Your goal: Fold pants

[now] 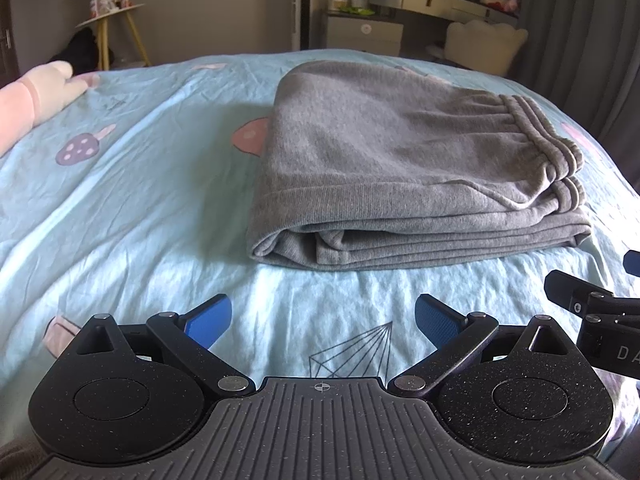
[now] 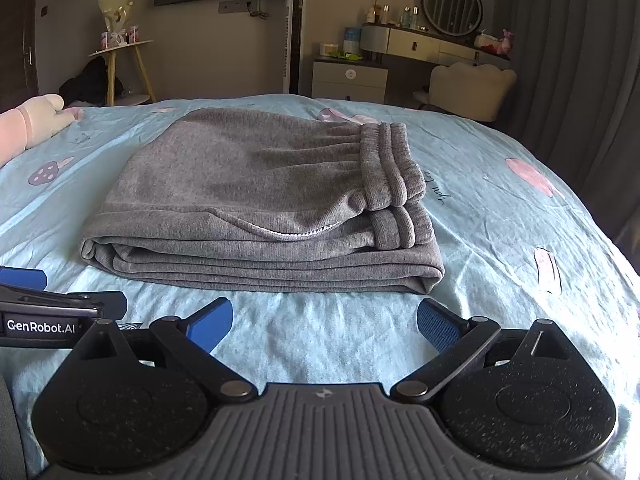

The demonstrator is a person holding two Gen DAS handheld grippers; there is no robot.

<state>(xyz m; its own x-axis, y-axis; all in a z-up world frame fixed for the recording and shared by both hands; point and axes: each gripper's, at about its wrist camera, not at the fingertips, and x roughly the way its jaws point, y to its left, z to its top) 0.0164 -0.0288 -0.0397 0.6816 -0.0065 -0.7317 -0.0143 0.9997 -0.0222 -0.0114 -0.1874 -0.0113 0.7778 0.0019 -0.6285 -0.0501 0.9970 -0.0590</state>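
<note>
The grey pants (image 1: 416,168) lie folded in a thick, flat stack on the bed (image 1: 132,200), which has a light blue sheet with mushroom prints. In the left wrist view the stack is ahead and a little to the right; in the right wrist view it is ahead and a little to the left (image 2: 260,204). The ribbed waistband (image 2: 394,168) is on the right side of the stack, folded double, one layer over the other, and the folded edges face the cameras. A pocket opening with white stitching (image 2: 308,233) shows on the upper layer. The left gripper (image 1: 322,320) is above the sheet just in front of the pants, not touching them; its blue fingers (image 1: 208,320) are spread wide and hold nothing. The right gripper (image 2: 324,326) is in the same manner: its fingers (image 2: 438,326) are wide apart, empty, near the front edge of the stack. Each gripper shows at the edge of the other's view, so they are beside each other. A pink plush toy (image 1: 36,92) lies on the far left of the bed, well apart from the pants. Behind the bed stand a small round table (image 2: 120,46), a dresser (image 2: 432,46) with a round mirror (image 2: 452,6), and a dark curtain (image 2: 572,60) at the right.
</note>
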